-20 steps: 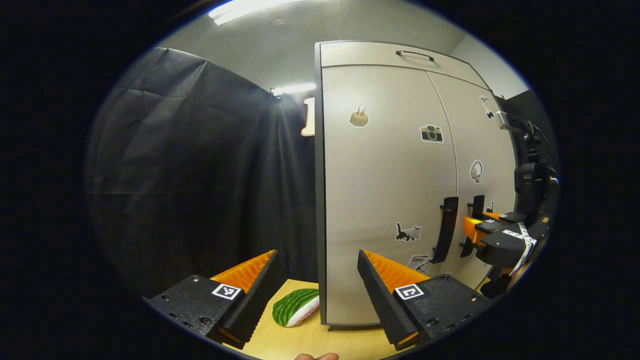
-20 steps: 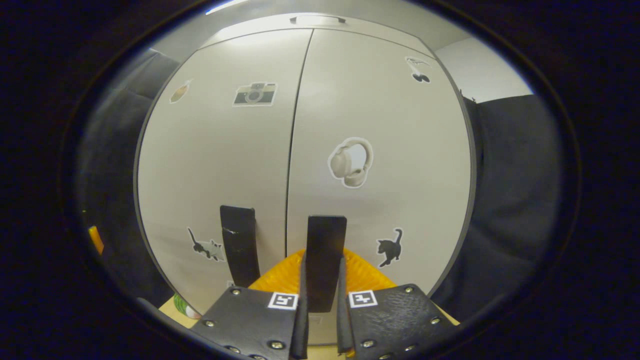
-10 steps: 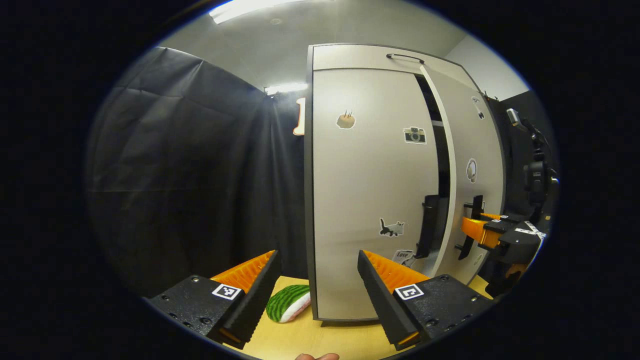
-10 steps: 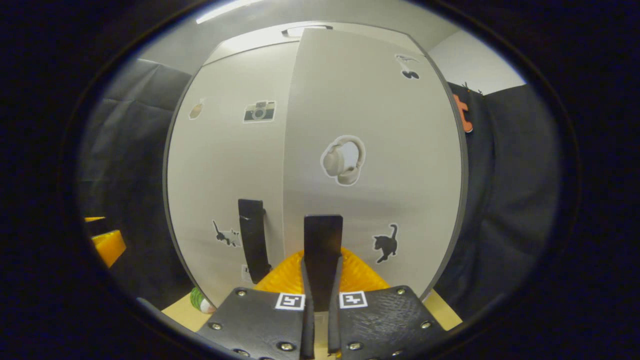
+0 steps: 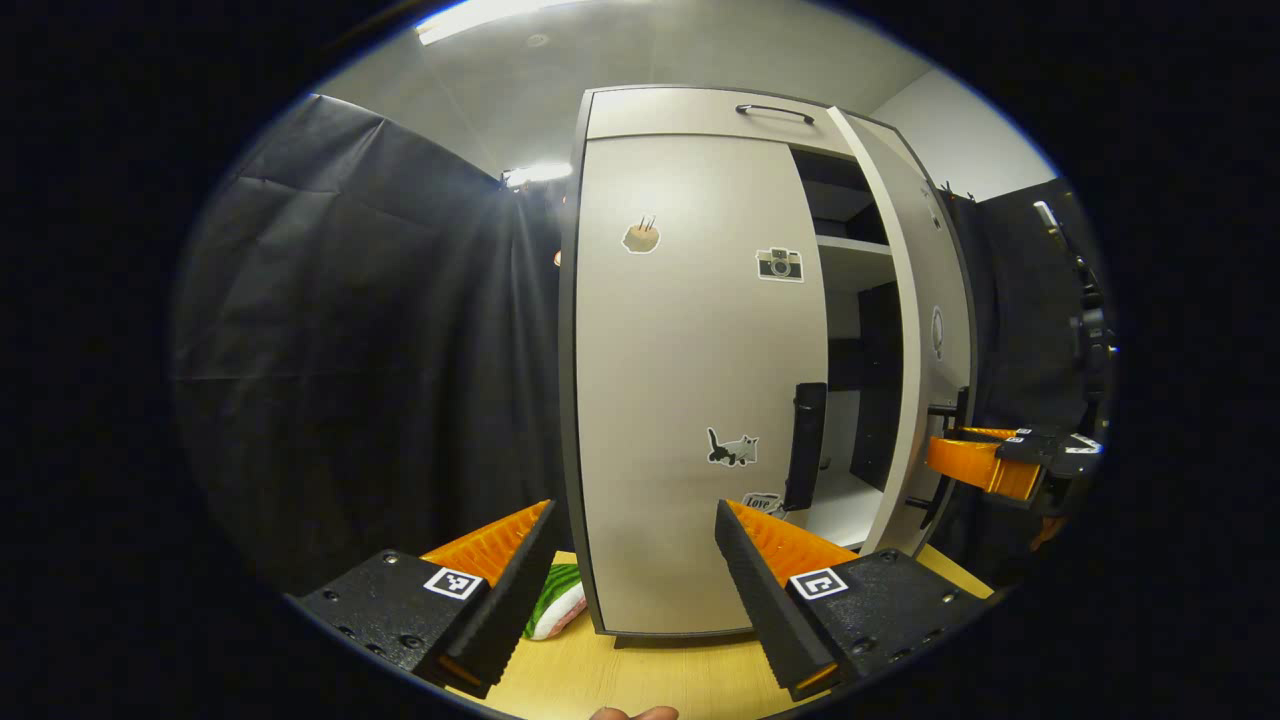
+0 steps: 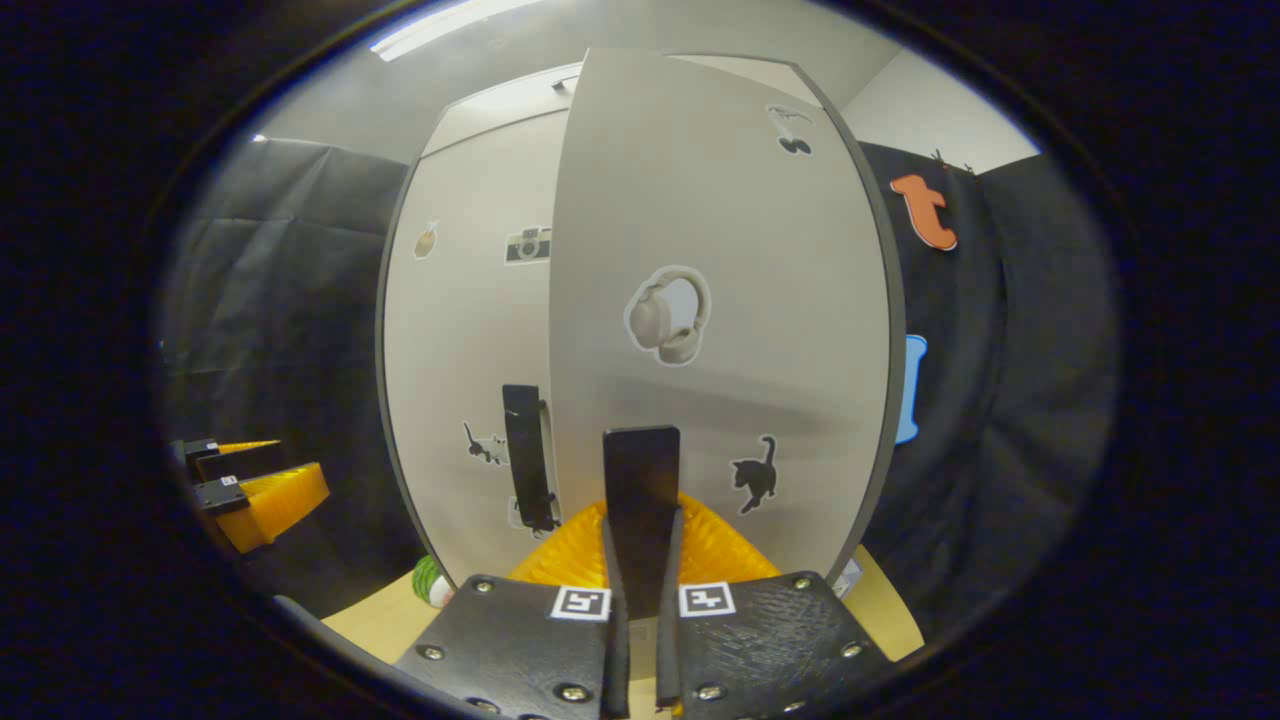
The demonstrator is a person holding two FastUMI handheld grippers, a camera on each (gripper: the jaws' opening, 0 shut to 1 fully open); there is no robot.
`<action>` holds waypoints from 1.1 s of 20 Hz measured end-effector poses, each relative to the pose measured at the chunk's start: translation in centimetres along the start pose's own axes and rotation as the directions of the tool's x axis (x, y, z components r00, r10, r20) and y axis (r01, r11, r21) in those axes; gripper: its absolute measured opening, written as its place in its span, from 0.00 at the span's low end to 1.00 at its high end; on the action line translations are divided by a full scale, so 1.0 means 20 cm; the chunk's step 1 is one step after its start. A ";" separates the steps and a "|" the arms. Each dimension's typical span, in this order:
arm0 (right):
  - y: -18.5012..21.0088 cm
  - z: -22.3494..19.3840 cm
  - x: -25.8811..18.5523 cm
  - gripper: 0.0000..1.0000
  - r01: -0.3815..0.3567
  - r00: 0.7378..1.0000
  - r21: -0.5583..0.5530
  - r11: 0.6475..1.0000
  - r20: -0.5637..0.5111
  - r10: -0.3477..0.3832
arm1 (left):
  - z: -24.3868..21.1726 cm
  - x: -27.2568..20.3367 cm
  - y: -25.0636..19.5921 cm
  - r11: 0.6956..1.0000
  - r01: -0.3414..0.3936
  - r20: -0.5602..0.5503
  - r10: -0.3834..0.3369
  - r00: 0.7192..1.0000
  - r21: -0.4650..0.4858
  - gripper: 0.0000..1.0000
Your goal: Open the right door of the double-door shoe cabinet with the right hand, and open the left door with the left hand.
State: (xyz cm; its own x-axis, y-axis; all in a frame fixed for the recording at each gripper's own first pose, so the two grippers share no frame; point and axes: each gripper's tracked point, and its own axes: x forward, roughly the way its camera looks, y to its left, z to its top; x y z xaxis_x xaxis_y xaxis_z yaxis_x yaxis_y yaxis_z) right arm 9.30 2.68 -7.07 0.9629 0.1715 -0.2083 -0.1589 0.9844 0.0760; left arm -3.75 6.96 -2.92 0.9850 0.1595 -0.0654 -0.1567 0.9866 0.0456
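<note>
The right gripper (image 6: 640,600) pinched the right handle (image 6: 641,520), both fingers pressed on it, and the right door (image 6: 715,330) stood swung partly open. The left gripper (image 5: 630,570) hung with jaws spread wide, apart from the closed left door (image 5: 690,380); its handle (image 5: 806,445) looked untouched.

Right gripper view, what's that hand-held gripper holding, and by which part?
The right hand-held gripper is clamped on the right door by its black vertical handle.
</note>
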 end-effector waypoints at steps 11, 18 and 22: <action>-0.09 0.00 -0.09 0.10 0.054 0.999 0.024 0.998 0.007 -0.054 | -0.05 0.03 -0.17 0.997 0.073 -0.024 -0.073 0.997 -0.010 0.96; -0.16 0.00 -0.15 0.10 0.120 0.993 0.037 0.992 0.016 -0.121 | -0.07 0.06 -0.32 0.989 0.150 -0.036 -0.149 0.988 0.000 0.96; -0.22 0.00 -0.19 0.10 0.190 0.981 0.044 0.981 0.020 -0.191 | -0.09 0.08 -0.39 0.982 0.187 -0.047 -0.187 0.981 -0.003 0.96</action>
State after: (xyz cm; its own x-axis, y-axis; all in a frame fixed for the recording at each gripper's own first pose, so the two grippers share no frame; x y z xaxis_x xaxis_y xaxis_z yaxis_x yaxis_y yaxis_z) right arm 6.38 -2.27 -6.65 0.9797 -0.0203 -0.1995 0.0366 0.9963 0.0781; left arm -1.01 -0.39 -5.22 0.9924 -0.0267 -0.1200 0.0305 0.9991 0.0299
